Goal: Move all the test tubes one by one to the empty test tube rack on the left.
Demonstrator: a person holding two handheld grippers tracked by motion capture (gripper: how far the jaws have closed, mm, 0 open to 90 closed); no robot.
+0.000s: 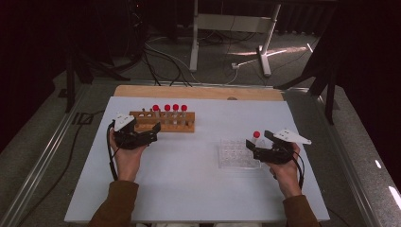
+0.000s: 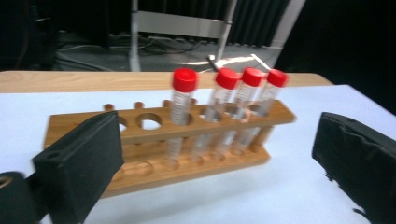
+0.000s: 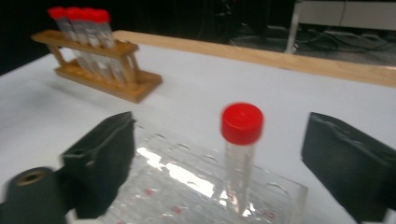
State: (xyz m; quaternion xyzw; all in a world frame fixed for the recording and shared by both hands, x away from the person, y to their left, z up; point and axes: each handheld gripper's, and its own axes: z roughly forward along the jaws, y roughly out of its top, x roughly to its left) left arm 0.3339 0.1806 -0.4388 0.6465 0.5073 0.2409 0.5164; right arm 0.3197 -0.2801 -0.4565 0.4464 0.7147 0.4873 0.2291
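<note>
As seen from the high view, a person works at a white table (image 1: 189, 189) with a gripper in each hand.

Left gripper (image 1: 153, 131): jaws spread wide, holding nothing; it sits just in front of the rack's left end.
Right gripper (image 1: 252, 146): jaws released and apart; in the right gripper view the lone tube stands between them, touching neither.
Wooden rack (image 1: 163, 126): stands at the table's left rear, long side toward the person; in the left gripper view its two leftmost large holes are vacant.
Racked tubes (image 1: 170, 113): four clear tubes with red caps, upright in a row in the rack's right portion.
Lone tube (image 1: 256, 138): red-capped, clear, upright in a corner well of the plate.
Well plate (image 1: 234, 154): clear plastic, flat on the table at right, just left of the right gripper.
Wooden board (image 1: 198, 92): runs along the table's far edge.
</note>
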